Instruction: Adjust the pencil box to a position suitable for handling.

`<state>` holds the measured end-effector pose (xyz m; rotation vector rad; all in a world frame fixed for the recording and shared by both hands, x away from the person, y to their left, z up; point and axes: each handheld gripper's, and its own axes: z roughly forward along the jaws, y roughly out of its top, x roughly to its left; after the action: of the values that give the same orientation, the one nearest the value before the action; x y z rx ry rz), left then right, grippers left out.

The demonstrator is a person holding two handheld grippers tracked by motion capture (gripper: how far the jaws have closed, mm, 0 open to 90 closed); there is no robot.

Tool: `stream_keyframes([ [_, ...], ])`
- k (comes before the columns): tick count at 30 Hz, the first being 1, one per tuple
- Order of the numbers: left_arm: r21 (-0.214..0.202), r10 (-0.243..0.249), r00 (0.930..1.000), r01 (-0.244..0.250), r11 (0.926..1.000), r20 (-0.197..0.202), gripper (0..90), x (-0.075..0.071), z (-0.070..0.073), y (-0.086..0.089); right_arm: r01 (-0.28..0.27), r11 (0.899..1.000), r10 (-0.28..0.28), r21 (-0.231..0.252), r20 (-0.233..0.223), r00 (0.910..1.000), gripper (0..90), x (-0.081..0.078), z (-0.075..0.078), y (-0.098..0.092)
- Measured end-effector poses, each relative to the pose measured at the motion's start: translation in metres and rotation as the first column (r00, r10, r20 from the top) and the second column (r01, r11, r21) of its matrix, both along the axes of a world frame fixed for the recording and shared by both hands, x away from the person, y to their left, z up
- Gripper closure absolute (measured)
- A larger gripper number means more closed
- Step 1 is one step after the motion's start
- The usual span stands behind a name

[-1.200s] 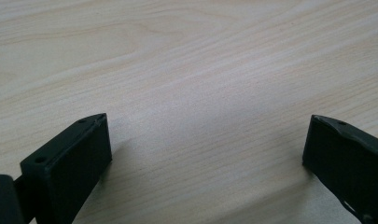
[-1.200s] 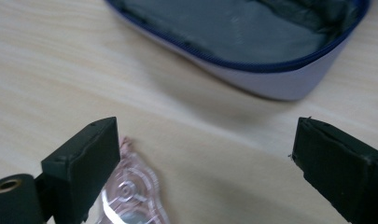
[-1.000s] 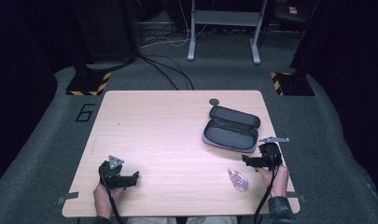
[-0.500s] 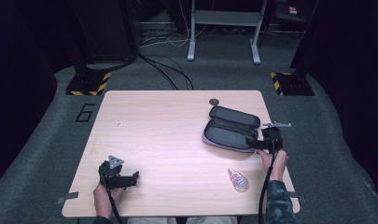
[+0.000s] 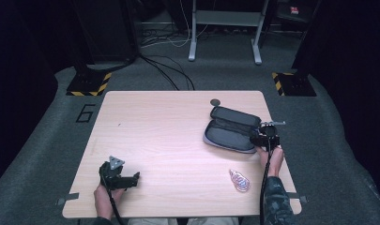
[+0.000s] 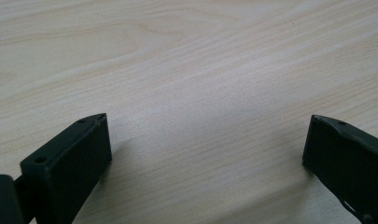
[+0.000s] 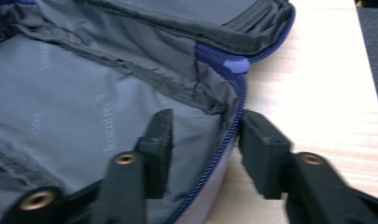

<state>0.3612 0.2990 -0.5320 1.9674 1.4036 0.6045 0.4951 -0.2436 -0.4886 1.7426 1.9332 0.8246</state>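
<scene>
A lab or test studio: a lone wooden bench (image 5: 178, 140) on grey carpet (image 5: 61, 140) marked "6" (image 5: 86, 113), hazard-striped stand bases (image 5: 90, 83), loose floor cables (image 5: 171, 70), dark surroundings.

- The high view looks forward and down from above the person's side, taking in the whole tabletop (image 5: 178, 140), the grey floor around it and the open pouch (image 5: 232, 129) toward its right edge.
- The left gripper view sits very low and close over bare wood of the tabletop (image 6: 200, 70), looking along the left claw (image 6: 207, 144), whose jaws stand wide apart.
- The right gripper view looks along the right claw (image 7: 203, 140) from very near the pouch (image 7: 84, 93), one jaw inside its lining and one outside its zipper edge.
- The high view shares that pouch edge with the right gripper view, at the right claw (image 5: 262, 137).
</scene>
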Motion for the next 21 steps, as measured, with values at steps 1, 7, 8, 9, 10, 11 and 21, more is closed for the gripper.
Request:
stream_keyframes([
  [1,0.0,0.0,1.0,0.0,1.0,0.0,1.0,0.0,0.0,0.0,0.0,1.0,0.0,0.0,0.0,1.0,59.0,0.0,0.0,0.0],
  [7,-0.001,0.0,1.0,0.0,1.0,-0.002,1.0,-0.0001,0.0001,-0.0001,0.005,1.0,-0.005,-0.013,0.014,0.9999,73.7,0.0016,-0.002,-0.0002],
  [8,-0.002,0.001,1.0,-0.001,1.0,-0.002,1.0,-0.0001,0.0001,-0.0001,0.005,1.0,-0.005,-0.013,0.014,0.9999,73.7,0.0016,-0.002,-0.0002],
  [9,-0.002,0.0,1.0,0.0,1.0,-0.002,1.0,-0.0002,0.0001,-0.0001,0.003,1.0,-0.003,-0.019,0.019,0.9998,77.3,0.002,-0.0026,-0.0003],
  [10,-0.001,0.0,1.0,0.0,1.0,-0.001,1.0,-0.0001,0.0001,-0.0001,0.003,1.0,-0.003,-0.019,0.019,0.9998,77.3,0.002,-0.0026,-0.0003],
  [11,-0.001,0.0,1.0,0.0,1.0,-0.002,1.0,-0.0001,0.0,-0.0001,0.007,1.0,-0.007,-0.018,0.018,0.9998,79.6,0.0022,-0.0028,0.0005],
  [21,-0.002,0.0,1.0,0.0,1.0,-0.002,1.0,-0.0002,0.0,-0.0001,-0.035,0.999,0.035,-0.003,0.02,0.9992,86.1,0.0032,-0.0037,0.0088],
])
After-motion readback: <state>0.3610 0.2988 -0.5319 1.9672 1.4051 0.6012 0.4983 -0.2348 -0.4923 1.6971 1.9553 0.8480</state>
